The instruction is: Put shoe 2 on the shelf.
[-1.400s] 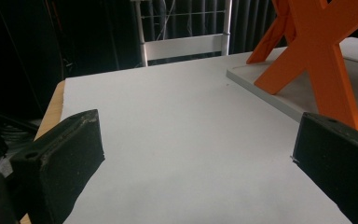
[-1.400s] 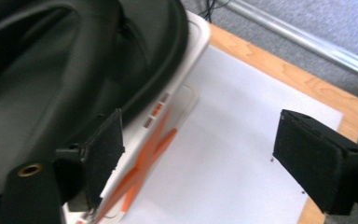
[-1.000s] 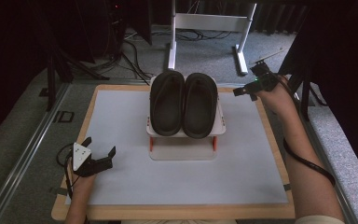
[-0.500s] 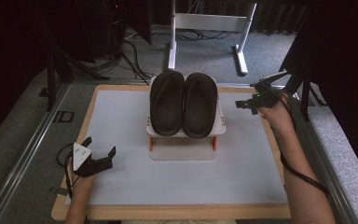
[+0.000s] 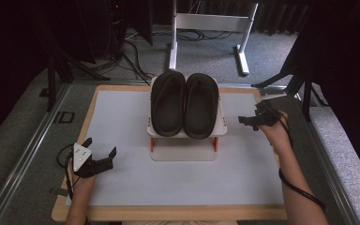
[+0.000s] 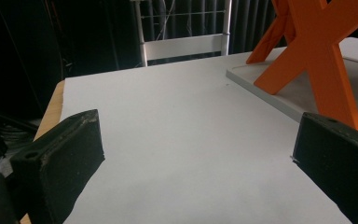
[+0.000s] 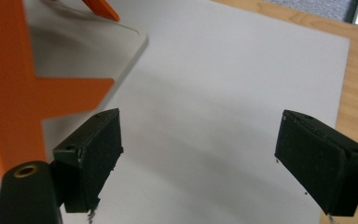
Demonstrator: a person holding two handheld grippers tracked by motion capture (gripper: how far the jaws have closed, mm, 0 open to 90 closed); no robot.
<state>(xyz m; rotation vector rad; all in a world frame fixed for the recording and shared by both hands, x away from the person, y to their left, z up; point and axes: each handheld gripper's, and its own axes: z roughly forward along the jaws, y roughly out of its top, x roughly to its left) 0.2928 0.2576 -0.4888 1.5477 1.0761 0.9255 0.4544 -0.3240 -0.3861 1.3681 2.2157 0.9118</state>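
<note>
Two black slippers point(image 5: 184, 104) lie side by side on a small white rack point(image 5: 220, 127) with orange legs point(image 5: 152, 144), at the middle of the table. My left gripper point(image 5: 100, 146) rests open near the table's front left corner, well apart from the rack. Its own view has both pads wide apart, the left gripper point(image 6: 196, 158) empty, and an orange X-shaped leg point(image 6: 318, 51) ahead at the right. My right gripper point(image 5: 250, 113) hovers open just right of the rack. In its own view the right gripper point(image 7: 200, 151) holds nothing, with an orange leg point(image 7: 14, 86) at the left.
The table carries a white mat point(image 5: 122, 117) with a wooden border point(image 5: 168, 213). The rack stands on a pale base plate point(image 5: 183, 153). A white metal frame point(image 5: 206, 23) and cables lie on the floor beyond the table. Dark stands flank both sides.
My right gripper has come back from the far right corner toward the person and now sits level with the rack's right side. The left gripper has stayed put.
</note>
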